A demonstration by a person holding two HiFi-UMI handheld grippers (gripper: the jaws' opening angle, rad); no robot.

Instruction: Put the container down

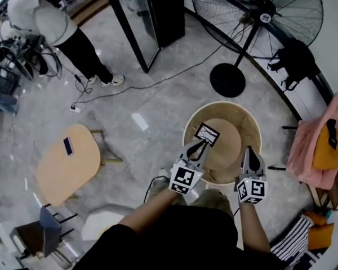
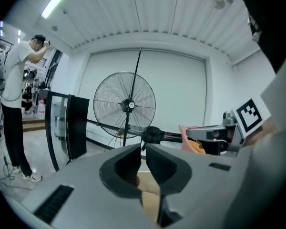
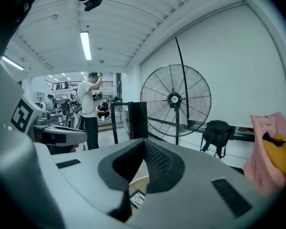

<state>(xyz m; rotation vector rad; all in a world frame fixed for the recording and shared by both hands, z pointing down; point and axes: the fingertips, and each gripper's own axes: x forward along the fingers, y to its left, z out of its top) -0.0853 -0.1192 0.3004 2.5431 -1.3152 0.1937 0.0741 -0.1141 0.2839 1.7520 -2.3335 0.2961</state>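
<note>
A small flat container [image 1: 207, 133] with a black frame lies on the round wooden table [image 1: 249, 122], left of the table's middle. My left gripper [image 1: 203, 145] points at the container's near edge, and its tips end right at that edge. In the left gripper view its jaws [image 2: 144, 148] are shut tip to tip with nothing between them. My right gripper [image 1: 249, 151] hovers over the table's near right side, away from the container. Its jaws [image 3: 144, 142] meet at the tips and hold nothing. The container [image 3: 136, 197] shows below them in the right gripper view.
A big pedestal fan [image 1: 258, 11] stands beyond the table, its base [image 1: 227, 80] on the floor. A black cabinet [image 1: 149, 16] is at the back, and a person [image 1: 48, 22] stands far left. A low wooden table [image 1: 67, 165] is to the left, pink cloth [image 1: 318, 145] to the right.
</note>
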